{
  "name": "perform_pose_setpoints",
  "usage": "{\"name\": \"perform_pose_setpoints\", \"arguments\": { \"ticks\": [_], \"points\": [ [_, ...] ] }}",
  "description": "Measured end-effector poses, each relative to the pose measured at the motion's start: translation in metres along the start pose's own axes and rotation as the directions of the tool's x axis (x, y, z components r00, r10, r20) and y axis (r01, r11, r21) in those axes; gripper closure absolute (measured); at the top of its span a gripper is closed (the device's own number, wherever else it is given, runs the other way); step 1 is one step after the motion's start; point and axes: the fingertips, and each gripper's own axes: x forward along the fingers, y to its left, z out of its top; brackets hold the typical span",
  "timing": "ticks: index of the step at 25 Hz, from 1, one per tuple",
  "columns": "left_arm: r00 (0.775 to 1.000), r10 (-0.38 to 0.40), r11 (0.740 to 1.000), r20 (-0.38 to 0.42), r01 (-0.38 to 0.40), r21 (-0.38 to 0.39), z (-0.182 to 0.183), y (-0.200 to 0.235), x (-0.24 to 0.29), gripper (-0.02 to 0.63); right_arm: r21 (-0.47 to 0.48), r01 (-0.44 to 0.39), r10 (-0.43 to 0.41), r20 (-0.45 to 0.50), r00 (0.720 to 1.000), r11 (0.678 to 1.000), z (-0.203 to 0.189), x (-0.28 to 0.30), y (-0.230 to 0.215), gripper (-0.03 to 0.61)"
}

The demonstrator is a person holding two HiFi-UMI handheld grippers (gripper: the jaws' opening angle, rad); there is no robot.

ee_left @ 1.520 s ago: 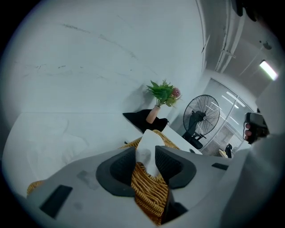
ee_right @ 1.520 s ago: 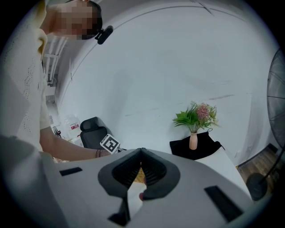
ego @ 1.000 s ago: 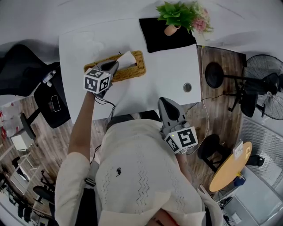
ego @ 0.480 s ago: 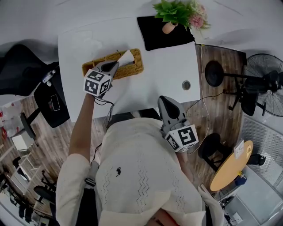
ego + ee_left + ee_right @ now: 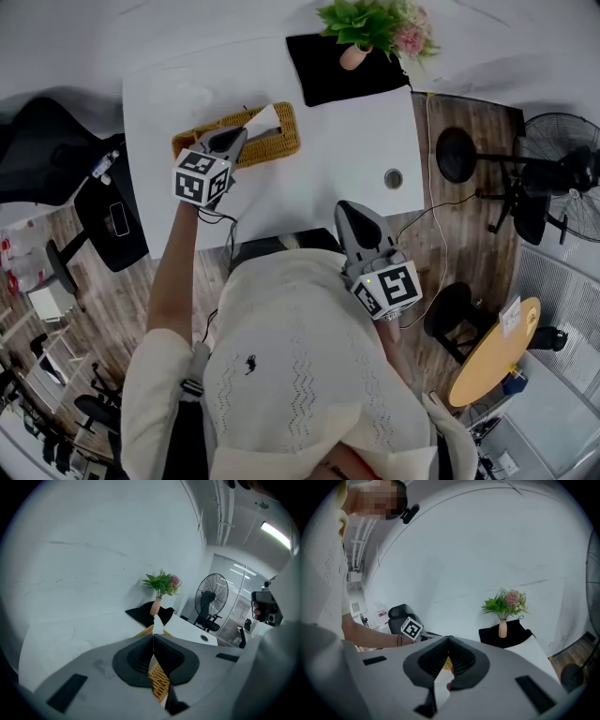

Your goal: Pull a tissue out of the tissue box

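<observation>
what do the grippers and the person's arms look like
Both the left gripper and right gripper are grey tapered shells with black ribbed pads, each carrying a white cube of black square markers. A thin black cable hangs from the left one. The person wears a cream knit top with short sleeves.

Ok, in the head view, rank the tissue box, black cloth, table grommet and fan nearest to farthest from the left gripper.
1. Tissue box, directly under the left gripper.
2. Black cloth, at the far end of the table.
3. Table grommet, by the table's right edge.
4. Fan, off the table to the right.
</observation>
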Motion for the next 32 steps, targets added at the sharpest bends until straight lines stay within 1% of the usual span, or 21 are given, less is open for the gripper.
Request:
{"name": "perform_pose_setpoints", "arguments": {
  "ticks": [3,8,14,32],
  "points": [
    [1.000,0.008,1.000,0.005,-0.008,0.008,0.003,-0.001,-0.002,0.601,0.002,-0.001,0.001,0.004,1.000,1.000,0.000,-0.003,-0.002,0.577],
    [0.999,0.021,1.000,0.026,-0.021,-0.006,0.010,0.000,-0.004,0.601,0.001,-0.006,0.006,0.011,1.000,1.000,0.001,-0.005,-0.005,0.577],
    [0.999,0.034,0.999,0.034,-0.033,-0.004,0.013,0.000,-0.006,0.601,0.002,-0.018,0.018,0.016,1.000,1.000,0.001,-0.004,-0.006,0.577],
    [0.998,0.035,0.999,0.052,-0.036,0.020,0.025,-0.005,-0.009,0.601,0.000,-0.024,0.024,0.019,1.000,1.000,0.002,-0.007,-0.010,0.577]
  ]
}}
